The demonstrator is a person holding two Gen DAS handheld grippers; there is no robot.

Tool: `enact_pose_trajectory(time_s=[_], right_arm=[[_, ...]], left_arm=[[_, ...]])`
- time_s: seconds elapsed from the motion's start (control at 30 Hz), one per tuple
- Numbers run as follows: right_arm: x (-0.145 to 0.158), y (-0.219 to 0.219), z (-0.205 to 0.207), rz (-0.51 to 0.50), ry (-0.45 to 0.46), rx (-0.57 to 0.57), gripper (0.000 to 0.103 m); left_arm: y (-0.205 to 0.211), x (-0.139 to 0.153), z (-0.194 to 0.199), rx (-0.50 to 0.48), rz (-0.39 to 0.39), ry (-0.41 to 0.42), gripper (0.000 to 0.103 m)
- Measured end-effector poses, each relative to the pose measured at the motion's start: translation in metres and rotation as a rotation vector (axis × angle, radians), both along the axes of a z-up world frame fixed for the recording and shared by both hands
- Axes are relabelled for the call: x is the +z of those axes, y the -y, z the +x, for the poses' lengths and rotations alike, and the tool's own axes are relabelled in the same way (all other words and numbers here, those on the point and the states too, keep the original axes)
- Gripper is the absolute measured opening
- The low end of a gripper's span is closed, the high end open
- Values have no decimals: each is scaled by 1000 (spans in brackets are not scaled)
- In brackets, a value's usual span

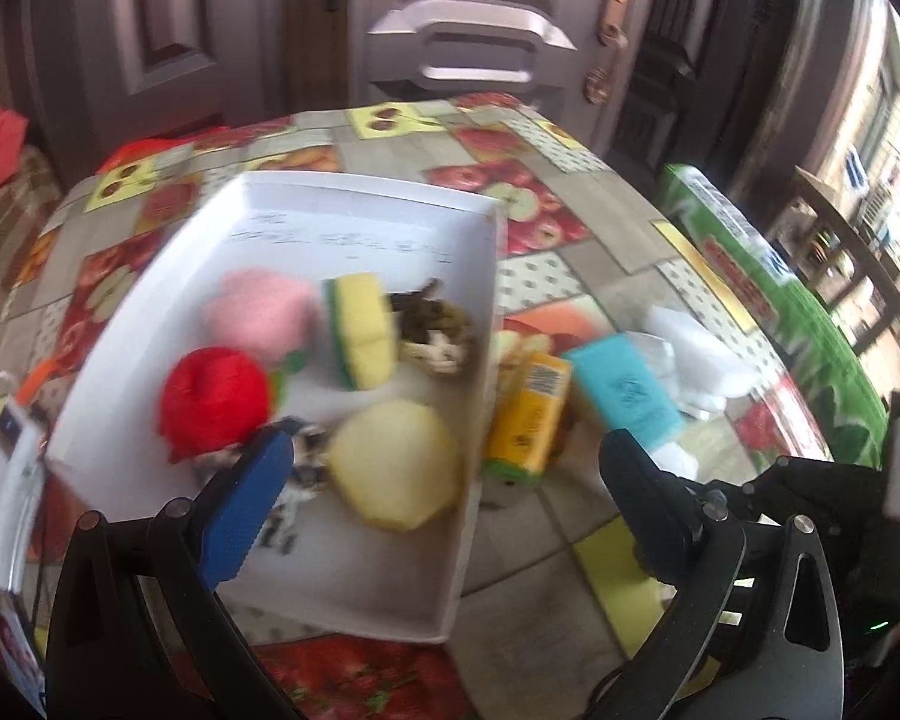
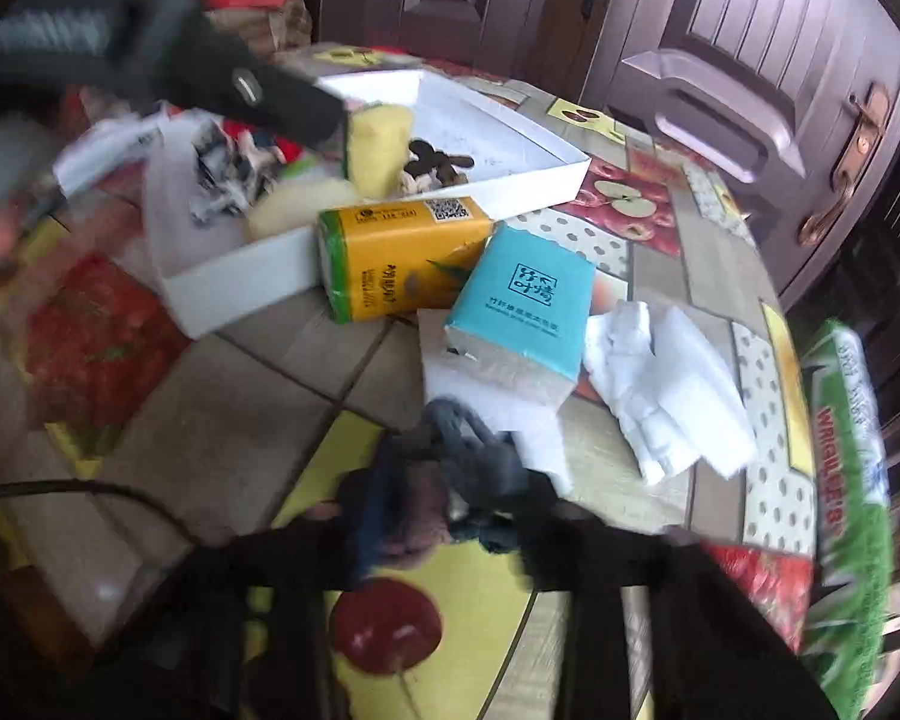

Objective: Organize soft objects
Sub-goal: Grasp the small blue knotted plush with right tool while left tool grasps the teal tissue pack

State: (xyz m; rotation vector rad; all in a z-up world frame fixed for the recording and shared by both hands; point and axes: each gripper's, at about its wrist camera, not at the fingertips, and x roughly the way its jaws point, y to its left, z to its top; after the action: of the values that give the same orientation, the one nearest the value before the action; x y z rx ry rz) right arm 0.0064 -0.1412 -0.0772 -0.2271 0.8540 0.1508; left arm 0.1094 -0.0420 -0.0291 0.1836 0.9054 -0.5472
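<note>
A white box (image 1: 360,183) on the fruit-print table holds a pink plush (image 1: 264,312), a red yarn ball (image 1: 216,402), a yellow-green sponge (image 1: 360,330), a brown plush (image 1: 438,330), a pale yellow sponge (image 1: 396,468) and a black-and-white toy (image 1: 300,480). My left gripper (image 1: 450,480) hangs open above the box's near right side, one pad over the toy and the other outside the wall. My right gripper (image 2: 450,510) is shut on a grey-blue soft item (image 2: 474,450), low over the table in front of the tissue packs. The fingers are blurred.
A yellow tissue pack (image 2: 402,258) and a teal tissue pack (image 2: 522,306) lie against the box wall (image 2: 240,282). Loose white tissues (image 2: 672,396) lie to their right. A green packet (image 2: 852,480) sits at the table's right edge. A white device (image 1: 6,480) lies at the left.
</note>
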Motion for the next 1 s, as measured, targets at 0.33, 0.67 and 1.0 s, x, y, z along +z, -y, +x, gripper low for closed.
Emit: enact_pose_trajectory(time_s=[0.33, 0.67, 1.0], right_arm=[[28, 113, -57, 348, 51, -306, 25], [20, 151, -79, 478, 52, -437, 25], [22, 155, -68, 505, 63, -432, 25]], left_arm=[[84, -3, 7, -316, 24, -38, 102], [147, -30, 21, -658, 214, -68, 102], [141, -57, 25, -666, 257, -143, 85]])
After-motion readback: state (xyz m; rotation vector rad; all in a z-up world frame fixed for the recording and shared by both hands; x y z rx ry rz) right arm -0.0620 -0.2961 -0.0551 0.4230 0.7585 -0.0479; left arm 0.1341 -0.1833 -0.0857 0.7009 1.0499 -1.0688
